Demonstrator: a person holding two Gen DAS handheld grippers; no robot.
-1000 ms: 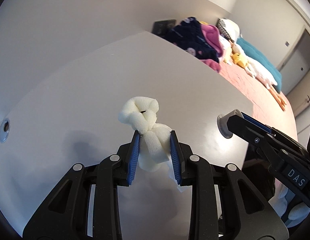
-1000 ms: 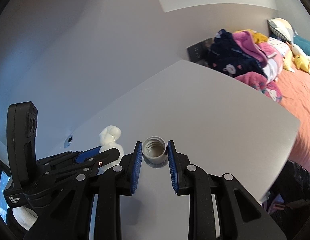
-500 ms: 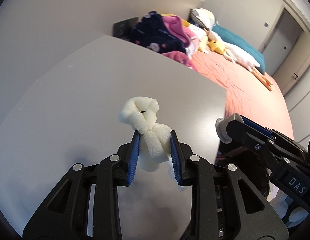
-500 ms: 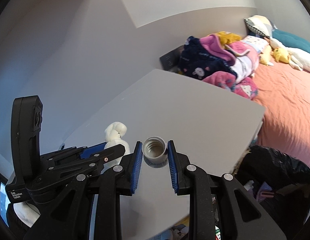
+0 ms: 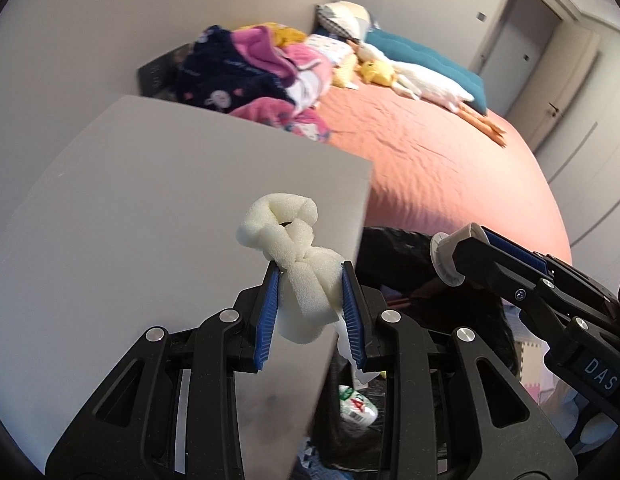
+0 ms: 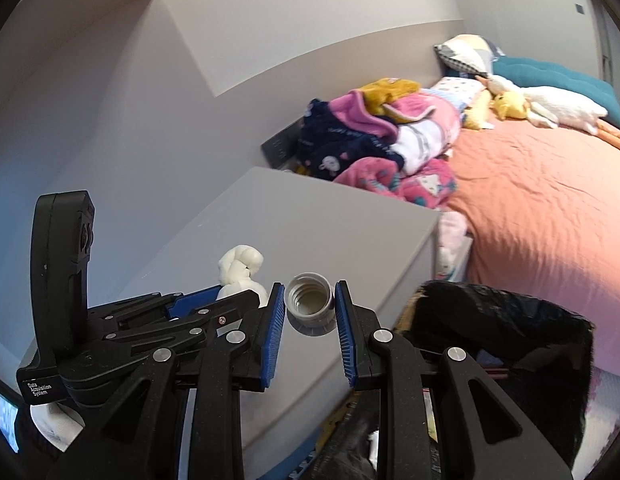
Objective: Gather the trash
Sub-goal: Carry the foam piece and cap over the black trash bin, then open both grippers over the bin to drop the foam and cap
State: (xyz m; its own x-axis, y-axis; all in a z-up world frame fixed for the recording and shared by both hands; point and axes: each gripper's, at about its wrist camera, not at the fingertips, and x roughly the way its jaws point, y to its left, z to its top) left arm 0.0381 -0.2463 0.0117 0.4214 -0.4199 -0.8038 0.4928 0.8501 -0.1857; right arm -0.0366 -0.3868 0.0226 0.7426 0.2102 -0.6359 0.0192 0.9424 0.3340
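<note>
My left gripper (image 5: pixel 310 304) is shut on a knotted white foam piece (image 5: pixel 287 240), held above the right edge of the grey table (image 5: pixel 149 200). It also shows in the right wrist view (image 6: pixel 239 266). My right gripper (image 6: pixel 310 316) is shut on a grey plastic bottle cap (image 6: pixel 310 308), its threaded opening facing the camera. The cap also shows in the left wrist view (image 5: pixel 446 256), to the right of the foam. A black trash bag (image 6: pixel 506 344) stands open beside the table, below and right of both grippers; it also shows in the left wrist view (image 5: pixel 394 252).
A bed with an orange cover (image 5: pixel 430 152) lies past the table. Piled clothes (image 6: pixel 374 140), pillows and plush toys lie on it. Some trash shows inside the bag (image 5: pixel 356 404). A door (image 5: pixel 526 44) stands at the far right.
Both grippers have swung right with their loads, from over the table's middle to its right edge. The black trash bag has come into view below them.
</note>
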